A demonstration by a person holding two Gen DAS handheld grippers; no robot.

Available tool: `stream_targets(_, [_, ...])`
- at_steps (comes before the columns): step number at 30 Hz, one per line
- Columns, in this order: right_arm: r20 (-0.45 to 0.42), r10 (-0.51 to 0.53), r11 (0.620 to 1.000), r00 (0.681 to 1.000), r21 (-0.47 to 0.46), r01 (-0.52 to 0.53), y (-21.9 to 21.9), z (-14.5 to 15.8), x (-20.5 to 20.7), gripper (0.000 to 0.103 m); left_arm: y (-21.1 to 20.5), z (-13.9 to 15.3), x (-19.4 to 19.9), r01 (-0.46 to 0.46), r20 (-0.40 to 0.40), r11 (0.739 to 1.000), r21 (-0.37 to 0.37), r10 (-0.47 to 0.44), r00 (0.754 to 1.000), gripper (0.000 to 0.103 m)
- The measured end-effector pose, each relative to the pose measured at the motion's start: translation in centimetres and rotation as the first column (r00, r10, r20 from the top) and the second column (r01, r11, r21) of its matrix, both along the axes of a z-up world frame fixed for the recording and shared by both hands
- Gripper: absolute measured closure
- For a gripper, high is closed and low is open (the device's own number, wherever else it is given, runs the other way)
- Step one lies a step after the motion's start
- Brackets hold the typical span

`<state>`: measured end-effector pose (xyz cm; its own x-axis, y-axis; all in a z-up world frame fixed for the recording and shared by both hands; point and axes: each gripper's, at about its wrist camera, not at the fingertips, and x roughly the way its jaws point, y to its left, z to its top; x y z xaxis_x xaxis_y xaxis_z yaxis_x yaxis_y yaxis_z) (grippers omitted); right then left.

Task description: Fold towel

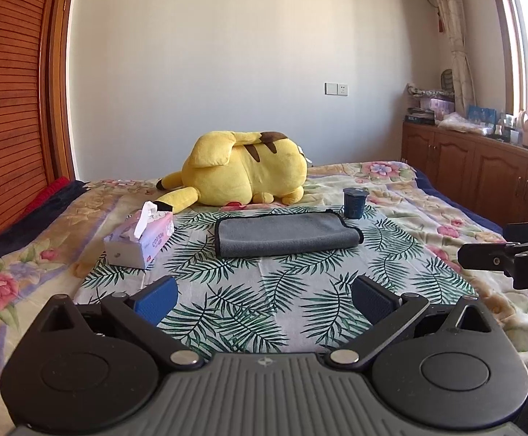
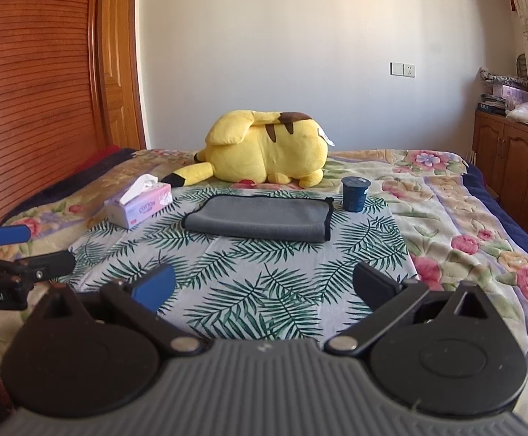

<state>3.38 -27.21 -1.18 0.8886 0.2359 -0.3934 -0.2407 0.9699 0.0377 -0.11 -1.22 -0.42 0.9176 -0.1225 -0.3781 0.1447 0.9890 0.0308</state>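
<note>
A grey towel (image 1: 286,234) with a black hem lies folded on a leaf-print cloth (image 1: 264,290) on the bed; it also shows in the right wrist view (image 2: 260,219). My left gripper (image 1: 264,299) is open and empty, hovering well short of the towel. My right gripper (image 2: 262,289) is open and empty, also short of the towel. The right gripper's fingers (image 1: 489,259) show at the right edge of the left wrist view. The left gripper's fingers (image 2: 9,234) show at the left edge of the right wrist view.
A yellow plush toy (image 1: 242,174) lies behind the towel. A tissue box (image 1: 140,239) sits left of the towel. A dark blue cup (image 1: 354,202) stands by its far right corner. A floral blanket (image 1: 27,254) covers the bed. Wooden cabinets (image 1: 482,167) stand right.
</note>
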Motion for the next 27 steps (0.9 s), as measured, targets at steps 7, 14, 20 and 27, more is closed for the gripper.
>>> stream_targets(7, [-0.005, -0.011, 1.0, 1.0, -0.025, 0.01, 0.1, -1.0, 0.1, 0.0, 0.3, -1.0, 0.2, -0.02, -0.016, 1.0, 0.007, 0.02, 1.0, 0.016])
stream_targets(14, [-0.006, -0.025, 1.0, 1.0, -0.016, 0.025, -0.2, -1.3, 0.2, 0.0, 0.2, -1.4, 0.1, -0.013, -0.012, 1.0, 0.018, 0.013, 1.0, 0.016])
stream_targets(20, [-0.005, -0.038, 0.999, 0.999, -0.007, 0.038, -0.4, -1.4, 0.3, 0.0, 0.3, -1.3, -0.1, -0.024, 0.003, 1.0, 0.008, 0.024, 1.0, 0.016])
stream_targets(27, [0.017, -0.046, 0.999, 0.999, -0.003, 0.046, -0.4, -1.3, -0.1, 0.0, 0.6, -0.9, -0.4, -0.045, 0.038, 0.999, 0.004, 0.045, 0.998, 0.016])
